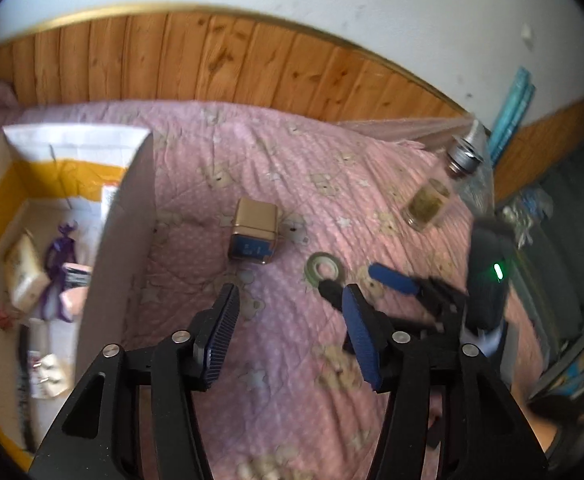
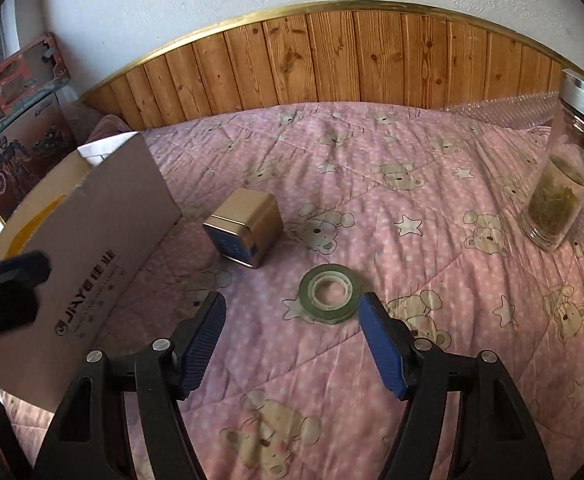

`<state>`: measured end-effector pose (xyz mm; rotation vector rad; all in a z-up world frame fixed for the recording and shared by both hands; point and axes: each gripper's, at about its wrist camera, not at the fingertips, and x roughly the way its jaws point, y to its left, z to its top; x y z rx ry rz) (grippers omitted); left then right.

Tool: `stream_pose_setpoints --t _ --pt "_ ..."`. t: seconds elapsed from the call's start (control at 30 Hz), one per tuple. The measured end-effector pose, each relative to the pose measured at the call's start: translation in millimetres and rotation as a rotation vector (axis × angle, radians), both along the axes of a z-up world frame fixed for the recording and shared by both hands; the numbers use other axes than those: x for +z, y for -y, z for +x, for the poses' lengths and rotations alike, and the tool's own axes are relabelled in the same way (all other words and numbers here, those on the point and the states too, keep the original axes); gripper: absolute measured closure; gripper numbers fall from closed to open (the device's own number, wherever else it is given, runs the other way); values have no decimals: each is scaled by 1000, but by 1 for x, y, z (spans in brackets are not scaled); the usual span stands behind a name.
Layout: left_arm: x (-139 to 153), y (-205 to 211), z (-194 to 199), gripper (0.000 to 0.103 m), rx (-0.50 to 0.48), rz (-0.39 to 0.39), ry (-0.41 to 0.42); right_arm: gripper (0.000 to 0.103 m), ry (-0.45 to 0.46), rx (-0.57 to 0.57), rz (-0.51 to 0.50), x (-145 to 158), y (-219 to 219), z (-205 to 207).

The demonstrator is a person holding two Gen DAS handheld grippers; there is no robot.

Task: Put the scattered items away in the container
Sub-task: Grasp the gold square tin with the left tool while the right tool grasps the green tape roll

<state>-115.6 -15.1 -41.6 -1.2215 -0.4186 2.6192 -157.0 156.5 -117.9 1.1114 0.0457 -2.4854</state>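
The open cardboard box [image 1: 119, 216] sits left of my left tongs [image 1: 292, 300], holding a purple ribbon [image 1: 61, 264], a cream packet [image 1: 23, 276] and small packets. My right tongs [image 2: 292, 308], released like the left, hover just before the flat-lying green tape roll [image 2: 328, 294]; beyond lies the gold square tin [image 2: 243, 232] on its side, and far right an upright glass jar [image 2: 564, 176].

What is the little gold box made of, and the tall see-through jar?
The small gold square box looks like metal tin: smooth sheen and a rolled rim. The tall clear jar seems to be glass, see-through with a thick base, capped by a silvery lid, probably metal.
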Motion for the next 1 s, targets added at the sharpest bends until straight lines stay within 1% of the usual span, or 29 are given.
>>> stream_pose_setpoints --t 0.03,0.1,0.13,0.2,0.3,0.43,0.6,0.67,0.73,0.8,0.87,1.0 --pt "-9 0 -16 45 18 38 35 31 4 -1 1 -3 -1 -4" --pt "-22 0 -35 45 55 65 74 31 21 -10 5 -12 -3 -12" --pt "-30 -1 -46 45 78 66 90 31 28 -15 6 -15 -4 -16" --pt "-40 -4 -61 45 100 49 108 31 36 -21 10 -20 -5 -22" --pt "-52 -11 -81 45 106 -16 123 31 35 -19 9 -23 -4 -29" --pt "-63 -13 -98 45 89 -69 124 31 33 -5 7 -26 3 -36" --pt "-75 -14 -116 45 86 -71 137 31 49 -5 7 -35 10 -44" --pt "-82 -16 -123 44 86 -88 146 31 63 -6 11 -38 11 -46" --pt "-88 -17 -128 45 91 -89 155 36 72 -12 13 -40 11 -49" --pt "-92 -17 -131 47 90 -84 159 53 70 -29 33 -40 10 -49" --pt "-92 -21 -131 48 90 -109 151 53 78 -34 33 -39 9 -50" --pt "-90 -22 -127 49 85 -110 151 54 99 -40 24 -36 9 -50"
